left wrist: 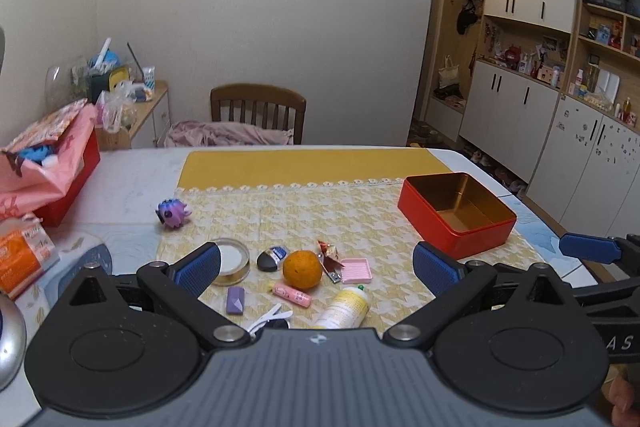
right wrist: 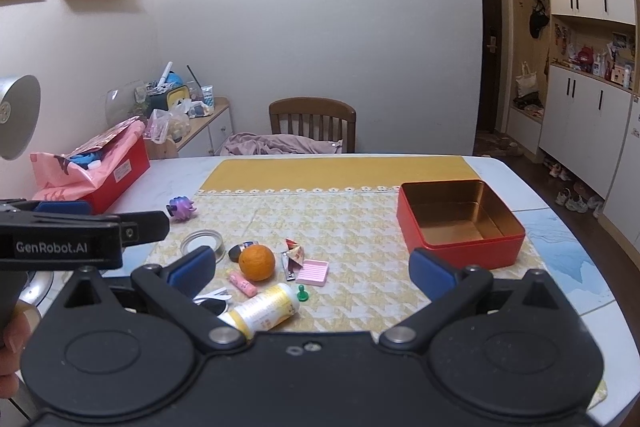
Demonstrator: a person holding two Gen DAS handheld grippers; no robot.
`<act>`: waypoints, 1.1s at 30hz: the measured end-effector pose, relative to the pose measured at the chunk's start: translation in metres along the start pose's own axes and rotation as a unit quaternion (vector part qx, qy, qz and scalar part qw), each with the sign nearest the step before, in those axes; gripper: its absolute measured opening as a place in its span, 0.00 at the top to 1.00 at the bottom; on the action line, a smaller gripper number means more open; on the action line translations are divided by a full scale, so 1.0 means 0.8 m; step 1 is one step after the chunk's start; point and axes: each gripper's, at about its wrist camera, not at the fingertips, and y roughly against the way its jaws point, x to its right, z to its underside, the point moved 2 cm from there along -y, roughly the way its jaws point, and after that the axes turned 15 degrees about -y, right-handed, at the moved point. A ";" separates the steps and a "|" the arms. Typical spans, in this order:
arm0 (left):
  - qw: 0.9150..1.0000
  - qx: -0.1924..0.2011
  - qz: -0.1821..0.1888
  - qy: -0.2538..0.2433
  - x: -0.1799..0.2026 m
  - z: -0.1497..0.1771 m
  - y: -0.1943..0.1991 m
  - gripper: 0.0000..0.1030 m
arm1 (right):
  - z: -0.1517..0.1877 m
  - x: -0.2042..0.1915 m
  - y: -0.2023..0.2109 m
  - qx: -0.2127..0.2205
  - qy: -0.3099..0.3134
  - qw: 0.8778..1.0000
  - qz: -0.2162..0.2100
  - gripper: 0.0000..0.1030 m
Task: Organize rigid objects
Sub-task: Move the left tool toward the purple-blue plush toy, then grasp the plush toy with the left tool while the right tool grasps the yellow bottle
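Red tin (right wrist: 460,223), bare inside.

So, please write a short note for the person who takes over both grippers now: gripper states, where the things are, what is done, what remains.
Left gripper: open, holding nothing, above the table's near edge.
Right gripper: open, holding nothing, beside it.
Red square metal tin: on the yellow patterned cloth, right side, with nothing inside.
Near centre, loose on the cloth: round orange fruit, pink ridged tray, white-and-yellow plastic bottle lying down, pink tube, nail clipper.
Purple spiky toy: farther left.
Done: nothing yet.
Left: everything, probably into the tin.
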 end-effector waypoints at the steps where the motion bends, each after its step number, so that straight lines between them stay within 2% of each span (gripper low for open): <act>1: 1.000 0.001 0.001 0.006 -0.003 0.001 0.000 0.00 | 0.000 -0.002 -0.001 0.000 0.003 1.000 0.000 0.00; 6: 1.000 0.006 -0.019 0.007 -0.020 0.006 0.000 0.00 | 0.004 -0.011 -0.013 -0.009 0.015 1.000 -0.009 0.00; 14: 0.998 -0.021 -0.047 0.036 -0.057 0.020 -0.022 0.00 | 0.020 -0.022 -0.050 -0.039 0.038 0.998 -0.022 0.00; 20: 0.995 -0.025 -0.088 0.037 -0.092 0.024 -0.048 0.00 | 0.035 -0.027 -0.094 -0.070 0.058 0.995 -0.034 0.00; 22: 0.994 -0.012 -0.101 0.033 -0.106 0.025 -0.060 0.00 | 0.039 -0.029 -0.114 -0.085 0.064 0.994 -0.034 0.00; 24: 0.993 -0.007 -0.111 0.034 -0.120 0.024 -0.075 0.00 | 0.043 -0.030 -0.134 -0.101 0.072 0.992 -0.038 0.00; 30: 0.990 -0.038 -0.135 0.032 -0.166 0.019 -0.148 0.00 | 0.048 -0.028 -0.193 -0.147 0.071 0.986 -0.042 0.03; 33: 0.991 -0.042 -0.121 0.044 -0.191 0.017 -0.191 0.00 | 0.051 -0.025 -0.212 -0.171 0.056 0.983 -0.043 0.04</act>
